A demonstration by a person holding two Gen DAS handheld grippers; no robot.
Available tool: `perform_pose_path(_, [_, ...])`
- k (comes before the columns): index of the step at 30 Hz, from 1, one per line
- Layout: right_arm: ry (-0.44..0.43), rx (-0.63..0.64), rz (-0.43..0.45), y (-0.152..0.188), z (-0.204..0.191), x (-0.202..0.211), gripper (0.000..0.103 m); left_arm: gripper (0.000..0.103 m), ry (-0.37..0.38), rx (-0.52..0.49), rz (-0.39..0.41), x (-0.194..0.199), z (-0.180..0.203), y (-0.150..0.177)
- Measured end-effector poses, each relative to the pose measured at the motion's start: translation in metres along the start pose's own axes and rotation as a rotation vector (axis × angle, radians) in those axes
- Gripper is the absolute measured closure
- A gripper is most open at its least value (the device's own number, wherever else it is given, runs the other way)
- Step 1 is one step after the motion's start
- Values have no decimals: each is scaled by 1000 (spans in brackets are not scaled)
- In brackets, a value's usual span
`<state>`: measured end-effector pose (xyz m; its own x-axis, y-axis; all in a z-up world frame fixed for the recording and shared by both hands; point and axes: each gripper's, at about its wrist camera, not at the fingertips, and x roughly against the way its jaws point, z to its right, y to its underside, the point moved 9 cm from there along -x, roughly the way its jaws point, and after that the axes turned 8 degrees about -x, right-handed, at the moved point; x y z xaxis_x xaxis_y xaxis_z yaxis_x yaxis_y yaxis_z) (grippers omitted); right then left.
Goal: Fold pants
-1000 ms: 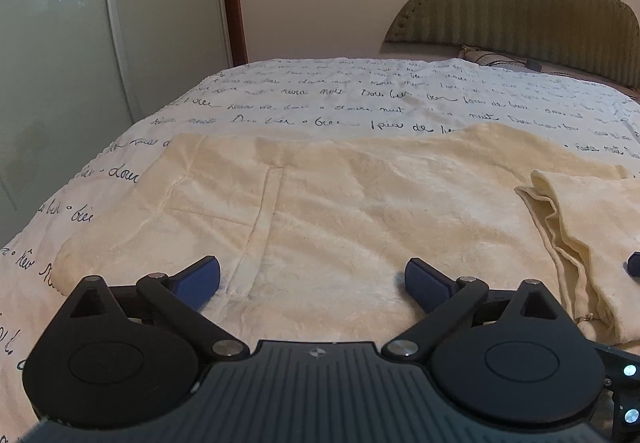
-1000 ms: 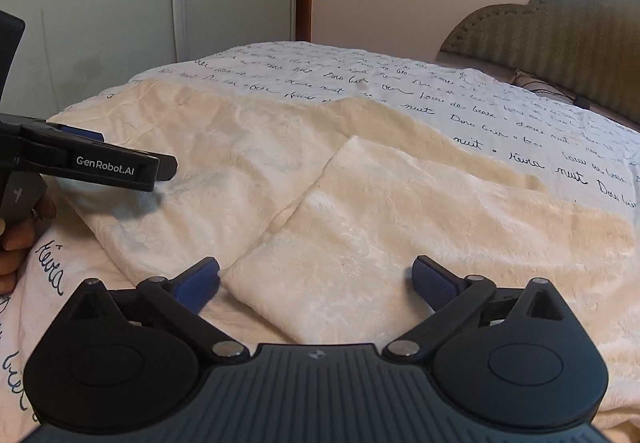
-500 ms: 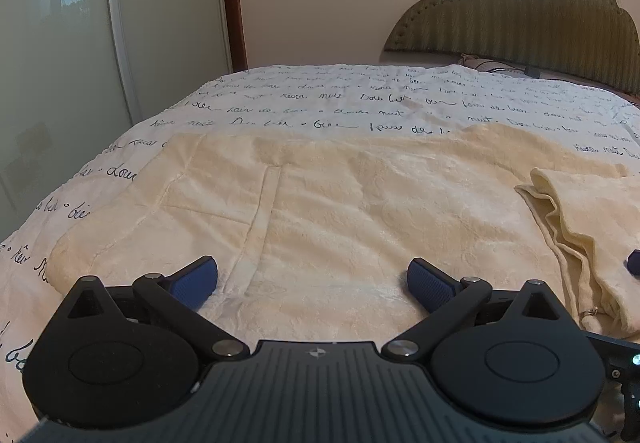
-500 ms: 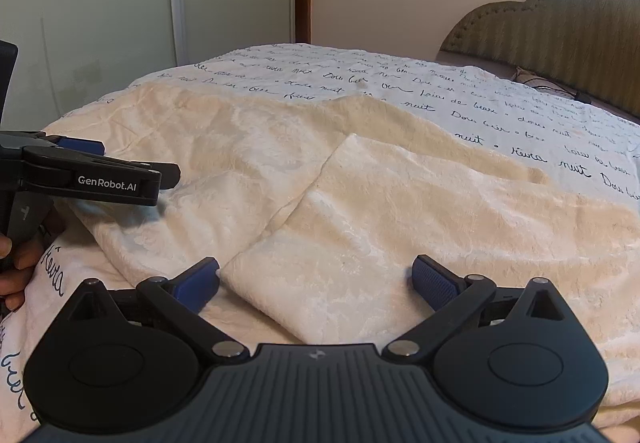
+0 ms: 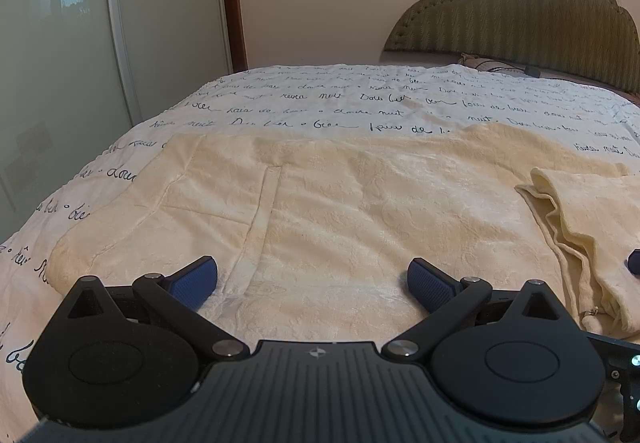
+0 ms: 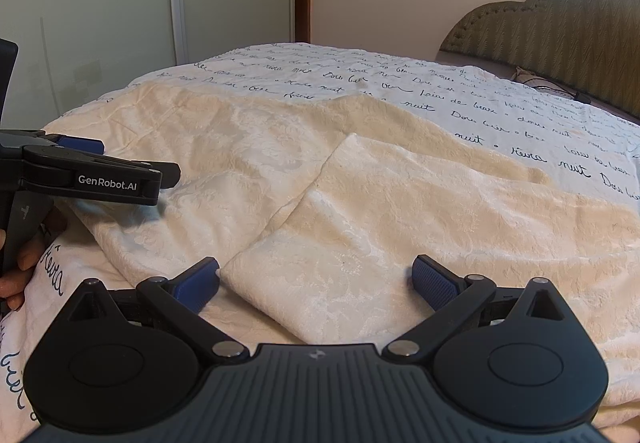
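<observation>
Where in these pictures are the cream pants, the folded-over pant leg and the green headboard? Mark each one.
cream pants (image 5: 360, 211): left wrist view, on the flat upper panel.
folded-over pant leg (image 6: 380, 227): right wrist view, on the top layer's middle.
green headboard (image 5: 520, 11): left wrist view, on its padded face.

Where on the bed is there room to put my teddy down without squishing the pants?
The bare bedspread between the far edge of the cream pants and the headboard is free. A narrow strip also runs along the bed's left edge, beside the wardrobe doors. The near side is crowded: pants, folded-over leg, and both open grippers, left, right.
</observation>
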<state>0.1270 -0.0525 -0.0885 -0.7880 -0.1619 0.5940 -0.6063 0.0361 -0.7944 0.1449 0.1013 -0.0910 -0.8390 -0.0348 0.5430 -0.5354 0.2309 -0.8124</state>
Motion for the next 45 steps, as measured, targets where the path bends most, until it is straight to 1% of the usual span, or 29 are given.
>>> perform_pose_path(16, [6,3,2,0,0,0,0,0,0,-1,-1,0,1,-1])
perform_pose_path(20, [24,21,4,-3,-4,1,0,1,-6,-13,4,6,-2,-3])
perform_pose_path(22, [31,51,24,-9,-14,6,0,2,-41,-1,45,18,-14,-8])
perform_pose_path(25, [-37,120,88,-25,-45,18,0,1,-119,21,83,34,-44,-15])
perform_pose_path(27, [-80,191,119,-33,-70,21,0,1,-168,45,78,40,-69,-16])
perform_pose_path(29, [-115,280,134,-37,-97,20,0,1,-201,89,47,44,-96,-14])
perform_pose_path(31, [-121,368,156,-38,-123,16,0,3,-203,155,9,45,-122,-8])
perform_pose_path(33, [-122,440,165,-37,-145,10,0,4,-177,230,-32,44,-143,-1])
perform_pose_path(35, [-144,495,161,-34,-164,4,0,7,-120,325,-70,43,-160,9])
perform_pose_path(38, [-156,557,134,-26,-186,-7,1,8,21,460,-107,38,-170,20])
perform_pose_path(39, [-143,576,126,-24,-189,-13,1,8,76,505,-114,36,-170,22])
perform_pose_path(40, [-111,607,119,-23,-193,-20,1,8,128,543,-123,34,-170,24])
perform_pose_path(41, [-75,641,124,-21,-195,-24,1,8,193,589,-133,31,-166,26])
perform_pose_path(43, [19,713,156,-18,-197,-32,1,7,296,664,-154,25,-161,29])
perform_pose_path(45, [53,728,168,-19,-198,-36,1,6,357,716,-171,18,-158,30])
